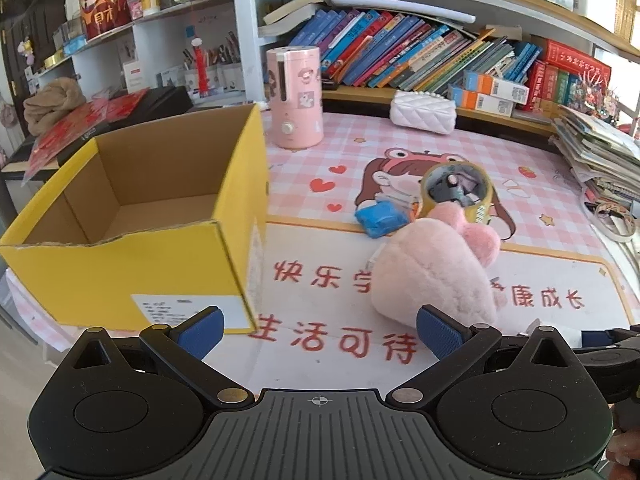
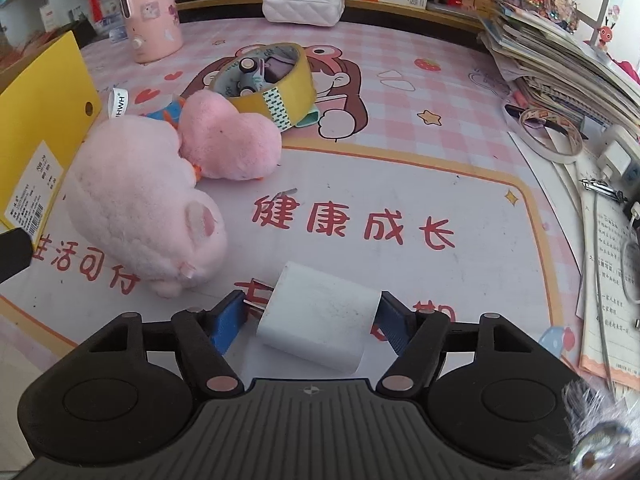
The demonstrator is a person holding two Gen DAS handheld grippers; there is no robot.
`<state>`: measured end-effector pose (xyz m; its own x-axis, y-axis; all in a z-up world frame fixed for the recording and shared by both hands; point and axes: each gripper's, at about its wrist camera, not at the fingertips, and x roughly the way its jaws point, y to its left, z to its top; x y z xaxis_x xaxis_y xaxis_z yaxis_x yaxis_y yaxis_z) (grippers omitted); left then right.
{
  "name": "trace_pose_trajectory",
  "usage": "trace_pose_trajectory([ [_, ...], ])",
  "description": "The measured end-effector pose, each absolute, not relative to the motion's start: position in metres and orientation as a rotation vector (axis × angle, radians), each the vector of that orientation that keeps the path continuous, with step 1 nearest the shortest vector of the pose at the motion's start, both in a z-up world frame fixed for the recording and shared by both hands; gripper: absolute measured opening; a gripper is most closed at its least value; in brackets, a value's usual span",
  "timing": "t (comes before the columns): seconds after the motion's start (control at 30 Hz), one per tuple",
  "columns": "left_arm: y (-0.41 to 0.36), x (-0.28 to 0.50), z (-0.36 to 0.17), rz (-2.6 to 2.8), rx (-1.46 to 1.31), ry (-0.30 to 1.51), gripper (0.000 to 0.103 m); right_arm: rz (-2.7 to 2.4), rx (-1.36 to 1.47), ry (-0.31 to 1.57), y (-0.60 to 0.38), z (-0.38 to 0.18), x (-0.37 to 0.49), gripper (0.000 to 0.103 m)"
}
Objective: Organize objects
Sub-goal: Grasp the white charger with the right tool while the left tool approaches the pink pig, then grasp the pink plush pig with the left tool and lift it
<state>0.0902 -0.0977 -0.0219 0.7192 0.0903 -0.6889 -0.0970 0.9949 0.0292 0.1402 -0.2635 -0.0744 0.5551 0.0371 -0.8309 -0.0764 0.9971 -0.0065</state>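
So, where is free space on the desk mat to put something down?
The mat is bare between the plush toy and the paper stack, in front of the tape roll. The yellow box is empty inside. Around the plush toy and tape roll it is crowded.

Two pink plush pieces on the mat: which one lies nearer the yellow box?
The larger, paler plush; it lies beside the yellow box. The smaller, deeper-pink one lies farther out, by the tape roll.

A: What fills the upper frame?
B: A white bookshelf point(image 1: 400, 12) packed with leaning books point(image 1: 400, 56), brightly lit, perhaps by daylight.
A: And lower down?
B: A pink checked desk mat point(image 2: 420, 136), with stacked papers point(image 2: 560, 64) at right.
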Motion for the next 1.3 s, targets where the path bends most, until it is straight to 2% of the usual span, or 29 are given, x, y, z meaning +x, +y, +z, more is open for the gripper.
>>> trace_pose_trajectory([
  [0.23,-0.12,0.104,-0.022,0.045,-0.03,0.748,0.103,-0.044,-0.043,0.867,-0.295,-0.052,0.136,0.067],
  [0.5,-0.146,0.134,-0.041,0.005,-0.061,0.831,0.103,-0.094,-0.04,0.78,-0.328,-0.034,0.132,0.067],
  [0.77,-0.155,0.152,-0.058,0.051,-0.088,0.877,0.101,-0.088,-0.069,0.753,-0.342,-0.03,0.129,0.067],
  [1.0,-0.164,0.151,-0.057,0.027,-0.064,0.869,0.083,-0.085,-0.073,0.758,-0.347,-0.031,0.129,0.067],
  [1.2,-0.158,0.139,-0.04,0.009,-0.082,0.811,0.06,-0.06,-0.067,0.748,-0.345,-0.029,0.127,0.067],
  [1.23,-0.157,0.138,-0.039,0.005,-0.083,0.81,0.047,-0.054,-0.067,0.747,-0.343,-0.029,0.127,0.067],
  [1.3,-0.151,0.136,-0.038,0.006,-0.1,0.813,0.045,-0.042,-0.066,0.746,-0.34,-0.029,0.127,0.067],
])
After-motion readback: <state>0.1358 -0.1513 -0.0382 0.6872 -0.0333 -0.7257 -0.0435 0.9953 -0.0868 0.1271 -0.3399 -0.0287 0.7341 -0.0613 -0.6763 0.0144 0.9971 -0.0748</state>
